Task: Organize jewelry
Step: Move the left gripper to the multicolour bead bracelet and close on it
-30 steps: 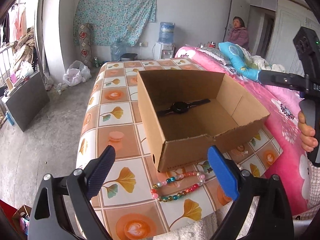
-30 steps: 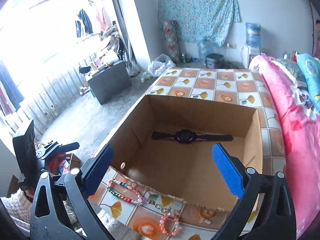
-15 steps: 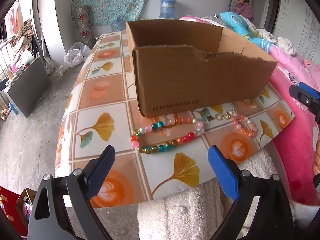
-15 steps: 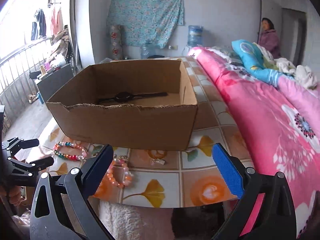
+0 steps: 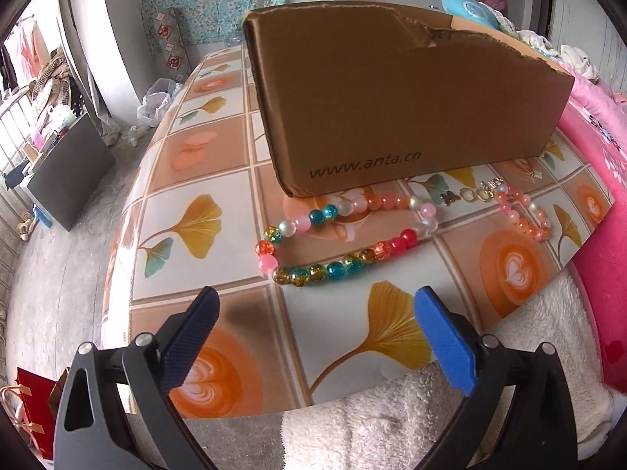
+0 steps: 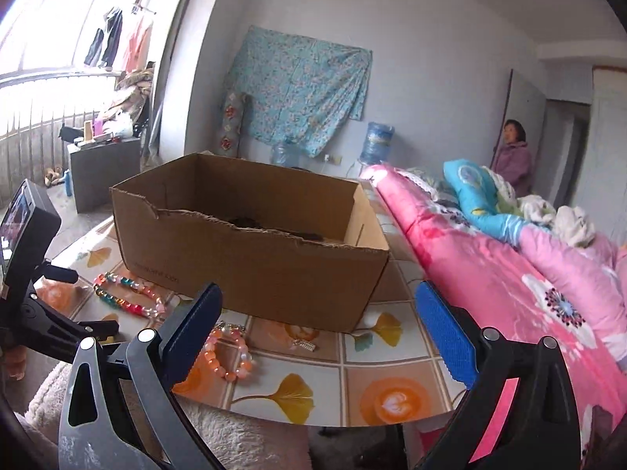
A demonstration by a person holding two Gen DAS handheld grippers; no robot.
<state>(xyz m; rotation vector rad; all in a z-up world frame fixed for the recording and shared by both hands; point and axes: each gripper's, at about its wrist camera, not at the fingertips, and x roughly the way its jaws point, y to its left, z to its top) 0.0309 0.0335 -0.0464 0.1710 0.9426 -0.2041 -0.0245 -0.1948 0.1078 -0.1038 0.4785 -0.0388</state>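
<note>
Left wrist view: the left gripper (image 5: 313, 337) hangs with jaws spread wide and empty above the tiled-pattern tablecloth (image 5: 188, 180); a multicoloured glass-bead bracelet (image 5: 337, 243) lies just before the brown cardboard box (image 5: 399, 94), a pink-and-orange bead bracelet (image 5: 523, 215) to its right

Right wrist view: the right gripper (image 6: 319, 331) is likewise spread and empty near the pink bracelet (image 6: 229, 356)
</note>
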